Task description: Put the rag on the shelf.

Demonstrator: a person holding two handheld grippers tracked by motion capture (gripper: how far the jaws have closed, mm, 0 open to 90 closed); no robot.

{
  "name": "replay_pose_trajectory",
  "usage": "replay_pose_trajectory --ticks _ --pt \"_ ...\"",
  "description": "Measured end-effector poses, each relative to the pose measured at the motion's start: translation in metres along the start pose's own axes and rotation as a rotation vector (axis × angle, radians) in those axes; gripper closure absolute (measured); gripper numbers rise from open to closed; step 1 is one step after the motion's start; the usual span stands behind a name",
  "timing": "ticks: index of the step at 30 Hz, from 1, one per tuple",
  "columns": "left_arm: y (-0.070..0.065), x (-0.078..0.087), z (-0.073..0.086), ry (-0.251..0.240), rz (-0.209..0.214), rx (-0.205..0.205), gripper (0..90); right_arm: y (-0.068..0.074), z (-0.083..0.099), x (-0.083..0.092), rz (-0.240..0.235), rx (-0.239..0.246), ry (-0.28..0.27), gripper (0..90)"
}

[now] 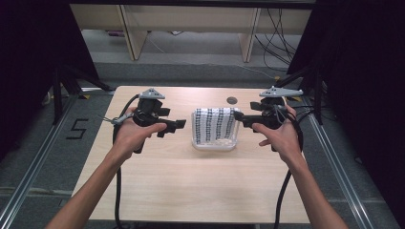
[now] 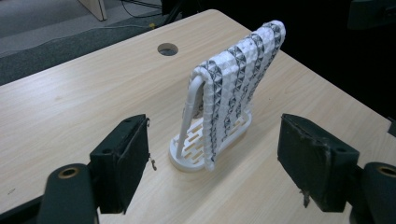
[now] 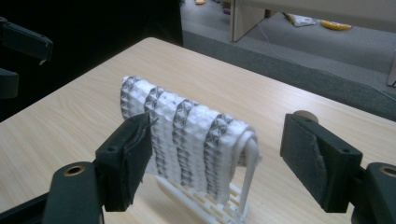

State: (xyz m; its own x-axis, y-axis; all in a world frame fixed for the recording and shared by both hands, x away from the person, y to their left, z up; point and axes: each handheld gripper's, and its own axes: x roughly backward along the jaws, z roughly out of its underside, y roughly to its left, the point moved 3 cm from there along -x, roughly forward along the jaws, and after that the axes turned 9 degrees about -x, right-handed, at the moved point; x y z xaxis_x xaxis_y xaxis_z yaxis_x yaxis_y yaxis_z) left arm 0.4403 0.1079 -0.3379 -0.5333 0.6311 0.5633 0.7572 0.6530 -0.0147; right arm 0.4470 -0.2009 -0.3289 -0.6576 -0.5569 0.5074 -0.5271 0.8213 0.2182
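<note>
on the left of the high view, the left gripper (image 1: 174,127) is up off the wooden table (image 1: 191,186), gripped in the person's left hand (image 1: 131,136), jaws pointing in toward the middle. its own view settles the question: jaws spread wide, nothing between them. it also gives the side-on look at the white towel rack (image 2: 187,121), a slotted base with a curved upright rail, which the high view flattens into a small tray shape.

centre table now: the rack stands there, and a patterned cloth (image 1: 215,125), white with dark zigzag stripes, is draped over its rail, hanging down both sides. behind it, a round cable hole (image 1: 232,100) in the tabletop, also clear in the left gripper view.

on the right, the right gripper (image 1: 239,117) in the right hand (image 1: 282,136) is held just beside the rack's right end. from above it looks almost touching the cloth; its own view shows jaws released and apart, the left pad in front of the cloth, nothing pinched. black cables (image 1: 117,191) trail off the near edge.
</note>
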Motion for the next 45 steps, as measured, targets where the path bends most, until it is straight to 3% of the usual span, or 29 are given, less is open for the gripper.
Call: replay_pose_trajectory --ticks 3,5,6,10,21,24,28,29,30,32,33,40,45 --pt "-0.002 0.002 0.004 -0.005 0.004 -0.004 24.4 0.002 0.003 0.002 0.000 -0.013 -0.003 26.2" --pt "-0.003 0.002 0.005 -0.006 0.005 -0.003 24.5 0.000 0.003 0.002 -0.003 0.010 -0.001 26.2" --pt "-0.005 0.002 0.007 -0.019 0.005 0.006 24.5 0.002 0.005 0.002 -0.010 -0.014 -0.002 26.2" --pt "-0.005 0.005 0.013 -0.010 0.007 -0.010 24.4 0.002 0.010 0.005 -0.008 -0.005 0.007 26.2" --pt "-0.009 0.008 0.024 -0.015 0.022 -0.009 24.1 0.001 0.024 0.009 -0.015 0.003 0.003 26.1" --pt "-0.009 0.009 0.029 -0.014 0.023 -0.007 23.9 0.002 0.026 0.010 -0.015 -0.020 0.001 26.0" --pt "-0.010 0.009 0.036 -0.029 0.026 0.017 23.8 0.000 0.030 0.013 -0.018 0.014 -0.001 24.5" --pt "-0.009 0.010 0.038 -0.019 0.036 0.003 23.7 0.002 0.032 0.013 -0.022 -0.009 -0.002 24.4" --pt "-0.010 0.009 0.039 -0.037 0.026 0.020 23.7 0.001 0.033 0.013 -0.026 0.010 -0.001 24.4" --pt "-0.009 0.010 0.040 -0.030 0.031 0.015 23.8 0.003 0.035 0.015 -0.023 -0.018 0.011 24.3" --pt "-0.009 0.011 0.043 -0.029 0.032 0.020 23.8 0.002 0.037 0.013 -0.035 0.006 0.001 24.2" --pt "-0.011 0.014 0.049 -0.031 0.034 0.016 23.8 0.004 0.045 0.013 -0.039 0.013 0.009 24.1" --pt "-0.015 0.016 0.058 -0.041 0.032 0.013 23.8 0.005 0.054 0.012 -0.047 -0.009 0.013 23.9"
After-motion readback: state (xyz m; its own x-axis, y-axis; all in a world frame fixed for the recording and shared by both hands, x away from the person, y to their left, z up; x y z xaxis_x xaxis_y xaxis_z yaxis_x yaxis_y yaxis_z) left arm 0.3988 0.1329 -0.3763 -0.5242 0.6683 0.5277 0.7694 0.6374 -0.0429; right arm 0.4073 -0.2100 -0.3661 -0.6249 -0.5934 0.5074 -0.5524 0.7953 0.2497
